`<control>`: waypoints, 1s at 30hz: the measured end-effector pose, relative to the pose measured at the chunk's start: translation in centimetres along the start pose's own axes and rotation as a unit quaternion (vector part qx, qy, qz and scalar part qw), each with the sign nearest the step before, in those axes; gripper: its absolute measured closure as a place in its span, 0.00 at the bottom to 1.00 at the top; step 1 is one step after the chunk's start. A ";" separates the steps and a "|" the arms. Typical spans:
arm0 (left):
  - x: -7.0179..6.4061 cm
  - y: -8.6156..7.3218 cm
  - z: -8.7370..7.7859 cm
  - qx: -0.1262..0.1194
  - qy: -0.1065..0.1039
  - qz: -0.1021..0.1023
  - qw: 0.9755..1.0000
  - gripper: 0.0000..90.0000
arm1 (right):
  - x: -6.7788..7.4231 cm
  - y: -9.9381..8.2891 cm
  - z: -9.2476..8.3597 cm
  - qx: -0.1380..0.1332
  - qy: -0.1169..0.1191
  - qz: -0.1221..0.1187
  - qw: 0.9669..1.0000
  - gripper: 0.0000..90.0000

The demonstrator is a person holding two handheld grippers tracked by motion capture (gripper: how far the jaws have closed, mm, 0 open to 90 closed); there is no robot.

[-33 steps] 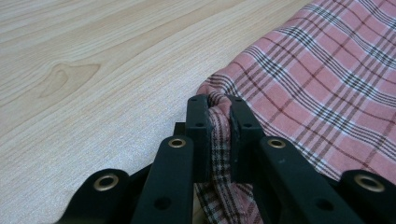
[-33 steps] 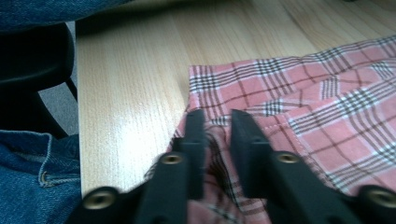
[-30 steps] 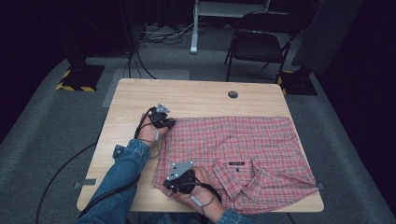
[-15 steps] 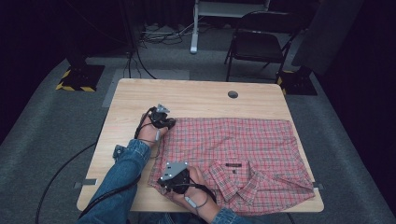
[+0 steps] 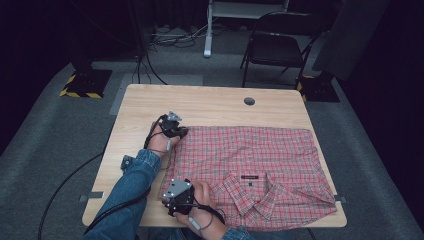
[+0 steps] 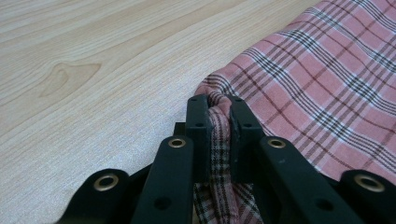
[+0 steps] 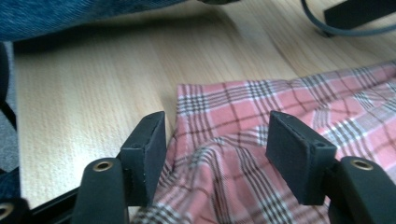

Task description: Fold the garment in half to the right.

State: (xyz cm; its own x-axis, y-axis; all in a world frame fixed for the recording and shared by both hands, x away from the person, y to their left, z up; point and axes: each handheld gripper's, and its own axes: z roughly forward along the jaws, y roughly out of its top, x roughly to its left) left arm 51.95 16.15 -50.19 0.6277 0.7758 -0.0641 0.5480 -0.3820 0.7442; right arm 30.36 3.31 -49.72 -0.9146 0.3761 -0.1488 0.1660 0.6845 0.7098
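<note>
A red plaid shirt (image 5: 250, 165) lies spread flat on the wooden table (image 5: 210, 105), collar toward the near edge. My left gripper (image 5: 179, 131) sits at the shirt's far left corner. In the left gripper view, the left gripper (image 6: 219, 119) is shut on a pinched fold of the shirt (image 6: 327, 79). My right gripper (image 5: 173, 194) rests at the shirt's near left corner. In the right gripper view, the right gripper (image 7: 217, 140) is open, and a raised wrinkle of the shirt (image 7: 233, 154) lies between its jaws, which are apart from the cloth.
A round cable hole (image 5: 249, 101) is near the table's far edge. A black folding chair (image 5: 280, 47) stands beyond the table, with cables (image 5: 165, 37) on the floor. Bare wood lies to the left of the shirt. A denim sleeve (image 5: 132, 185) crosses the near left.
The right gripper has slid left along the shirt's near edge toward its near left corner. The left gripper stays put, still gripping the far left corner.
</note>
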 end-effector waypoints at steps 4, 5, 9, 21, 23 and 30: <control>0.0 0.0 0.0 0.000 -0.001 -0.001 1.000 0.90 | -0.5 -0.2 -0.3 0.004 0.019 0.008 1.000 0.78; 0.1 0.0 0.0 0.001 -0.003 -0.003 1.000 0.90 | -0.6 -0.3 -0.4 0.005 0.015 0.002 1.000 0.83; 0.2 0.0 0.0 0.000 -0.006 -0.007 1.000 0.90 | -1.2 -0.4 -0.6 0.003 0.025 0.028 0.999 0.94; 1.1 1.5 -2.2 -0.021 -0.015 -0.043 0.999 0.92 | -2.1 1.0 -2.7 -0.042 0.045 0.047 0.997 0.95; 1.2 2.0 -2.8 -0.026 -0.013 -0.039 0.999 0.92 | -2.3 1.5 -3.1 -0.050 0.046 0.047 0.997 0.95; 1.8 3.0 -4.0 -0.031 -0.004 -0.039 0.999 0.92 | -2.6 2.8 -3.7 -0.076 0.050 0.045 0.995 0.95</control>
State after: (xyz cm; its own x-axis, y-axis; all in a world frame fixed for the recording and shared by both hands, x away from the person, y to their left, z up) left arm 52.49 18.39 -45.43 0.5889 0.7980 -0.1280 0.5605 -0.2892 0.7760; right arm 31.86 1.96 -44.76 -0.9316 0.3631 -0.0162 0.1987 0.5459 0.8139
